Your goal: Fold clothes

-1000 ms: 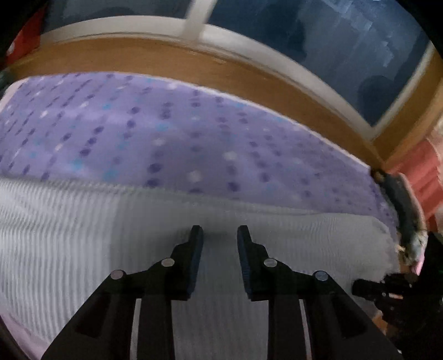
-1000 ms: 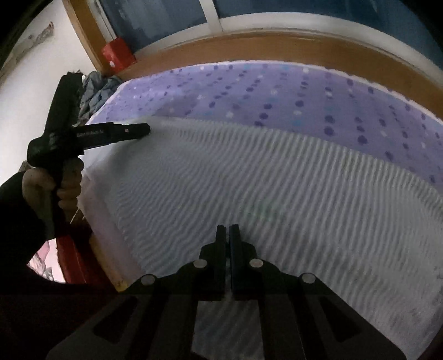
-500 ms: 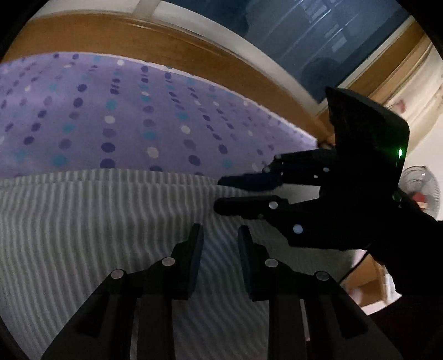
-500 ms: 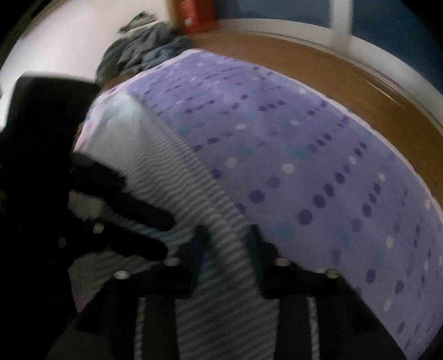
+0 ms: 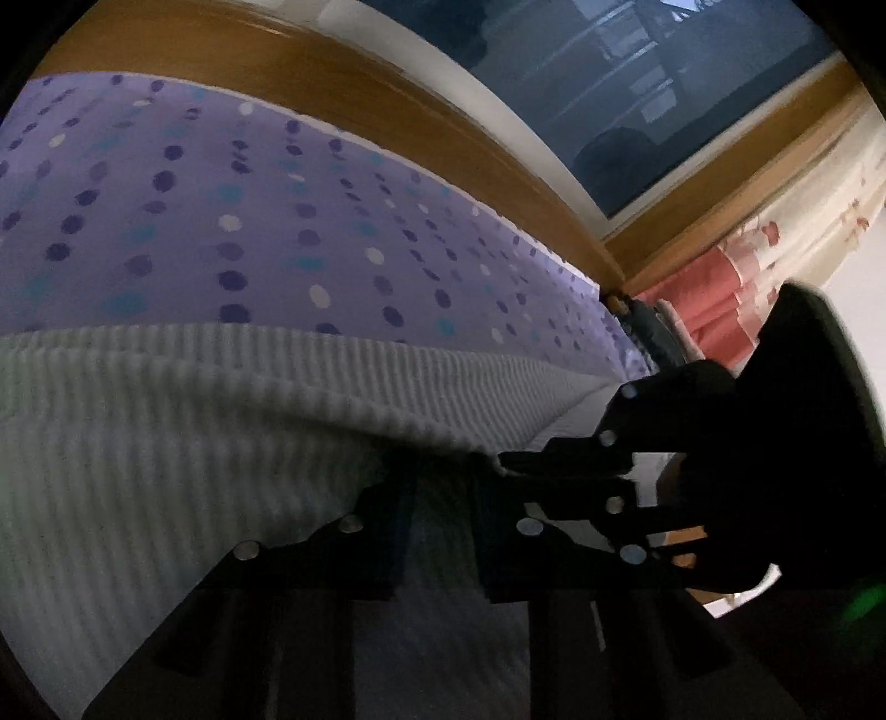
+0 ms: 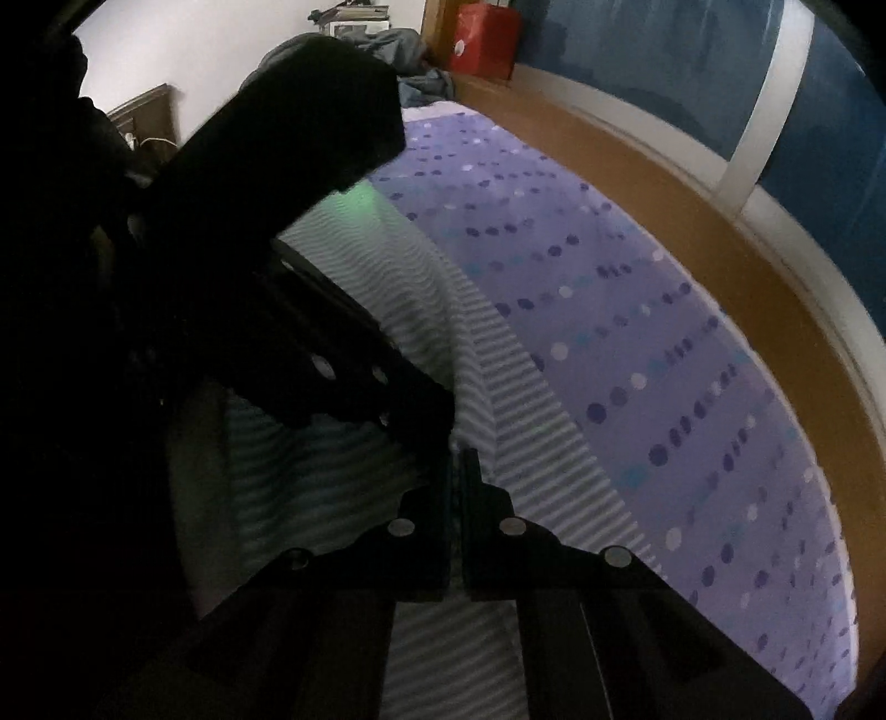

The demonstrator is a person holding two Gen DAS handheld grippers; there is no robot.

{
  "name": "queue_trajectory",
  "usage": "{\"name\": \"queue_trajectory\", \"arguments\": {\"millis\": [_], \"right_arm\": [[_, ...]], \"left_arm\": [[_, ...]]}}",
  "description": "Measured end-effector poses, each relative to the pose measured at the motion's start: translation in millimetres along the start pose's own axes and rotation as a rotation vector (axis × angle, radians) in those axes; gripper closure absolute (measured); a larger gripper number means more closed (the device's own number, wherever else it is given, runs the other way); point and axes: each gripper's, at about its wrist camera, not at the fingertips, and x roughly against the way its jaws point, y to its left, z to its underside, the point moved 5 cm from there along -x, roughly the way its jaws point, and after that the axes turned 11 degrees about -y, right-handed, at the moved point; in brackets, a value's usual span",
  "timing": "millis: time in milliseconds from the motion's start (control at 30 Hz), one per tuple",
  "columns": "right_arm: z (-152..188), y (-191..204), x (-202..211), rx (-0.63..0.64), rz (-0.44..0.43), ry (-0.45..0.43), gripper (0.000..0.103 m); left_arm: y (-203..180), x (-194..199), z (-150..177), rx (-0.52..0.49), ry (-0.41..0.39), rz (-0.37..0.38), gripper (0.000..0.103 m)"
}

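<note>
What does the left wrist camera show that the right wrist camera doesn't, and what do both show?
Only the left wrist view shows the pink curtain and floral curtain. Only the right wrist view shows the red box, the heap of blue clothes and the white wall. Both show the striped garment, the dotted purple sheet, the wooden ledge, the window, and the left gripper and right gripper close together.

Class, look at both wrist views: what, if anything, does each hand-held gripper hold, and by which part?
The right hand-held gripper is shut on the white ribbed striped garment, pinching its raised folded edge. The left hand-held gripper has cloth between its parted fingers; a grip cannot be told.
</note>
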Motion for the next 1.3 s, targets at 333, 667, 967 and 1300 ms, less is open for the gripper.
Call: {"name": "queue_trajectory", "arguments": {"millis": [333, 667, 967, 1300], "right_arm": [[8, 17, -10, 0.085, 0.01, 0.033, 0.098], [19, -33, 6, -0.208, -0.041, 0.042, 0.064], [27, -62, -2, -0.17, 0.093, 0.047, 0.098], [38, -93, -7, -0.192, 0.365, 0.071, 0.038]], "left_arm": [[35, 14, -29, 0.29, -0.001, -0.014, 0.041], [53, 18, -22, 0.369, 0.011, -0.083, 0.1], [35, 18, -49, 0.168, -0.112, -0.127, 0.1], [45, 9, -40, 0.228, -0.08, -0.12, 0.067]]}}
